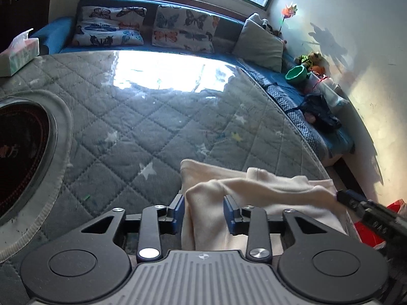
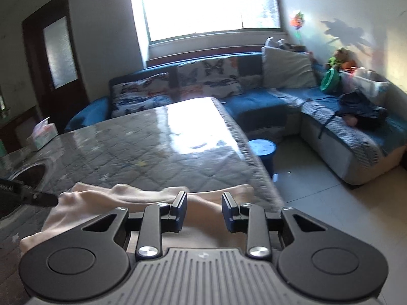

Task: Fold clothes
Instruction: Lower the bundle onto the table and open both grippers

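Note:
A cream garment (image 1: 267,185) lies bunched in folds at the near edge of a table with a grey quilted cover (image 1: 140,117). My left gripper (image 1: 203,207) stands open over the garment's left end. Cloth lies in the gap, and the blue pads (image 1: 179,209) do not press on it. In the right wrist view the same garment (image 2: 122,193) stretches leftwards under my right gripper (image 2: 203,207), which is also open above the cloth near the table's right edge. Each gripper's tip shows in the other view, the right gripper (image 1: 356,202) and the left gripper (image 2: 38,195), at opposite ends of the cloth.
A round dark recess (image 1: 23,152) is set into the table at the left. A tissue box (image 1: 20,56) stands at the far left corner. A blue sofa with butterfly cushions (image 1: 183,29) wraps round behind. A blue stool (image 2: 262,147) stands on the floor to the right.

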Available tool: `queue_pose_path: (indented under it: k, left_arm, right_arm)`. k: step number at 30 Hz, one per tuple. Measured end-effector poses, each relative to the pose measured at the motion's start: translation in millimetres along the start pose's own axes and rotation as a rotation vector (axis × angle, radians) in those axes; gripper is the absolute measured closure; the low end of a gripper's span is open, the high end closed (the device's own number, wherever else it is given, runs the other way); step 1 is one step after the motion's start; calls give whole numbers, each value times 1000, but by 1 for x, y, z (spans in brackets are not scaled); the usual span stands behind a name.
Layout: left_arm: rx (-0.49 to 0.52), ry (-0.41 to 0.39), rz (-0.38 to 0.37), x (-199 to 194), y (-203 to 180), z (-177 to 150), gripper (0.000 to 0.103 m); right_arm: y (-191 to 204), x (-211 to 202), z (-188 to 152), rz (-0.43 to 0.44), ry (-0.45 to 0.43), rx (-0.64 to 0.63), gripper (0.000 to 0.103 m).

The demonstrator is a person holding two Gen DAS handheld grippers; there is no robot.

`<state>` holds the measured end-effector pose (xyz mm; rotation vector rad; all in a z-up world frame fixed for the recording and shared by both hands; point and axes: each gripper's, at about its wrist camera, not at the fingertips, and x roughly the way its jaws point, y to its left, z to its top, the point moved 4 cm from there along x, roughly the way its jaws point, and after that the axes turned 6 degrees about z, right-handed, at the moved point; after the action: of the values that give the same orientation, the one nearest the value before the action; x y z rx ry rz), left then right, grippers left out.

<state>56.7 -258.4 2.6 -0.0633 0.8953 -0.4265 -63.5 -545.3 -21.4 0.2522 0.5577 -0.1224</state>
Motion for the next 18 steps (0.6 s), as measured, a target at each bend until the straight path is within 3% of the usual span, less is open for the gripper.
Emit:
queue_pose_path:
  k: [3, 10, 18]
  left_arm:
    - [16, 2, -17, 4, -6, 3, 76]
    - [37, 31, -31, 24, -14, 7, 78]
    - [33, 52, -17, 36, -12, 4, 77]
  right_arm:
    - [8, 14, 0, 17, 22, -16, 81]
    - [12, 38, 0, 8, 59, -31, 81]
    - [15, 38, -5, 8, 71, -48, 80]
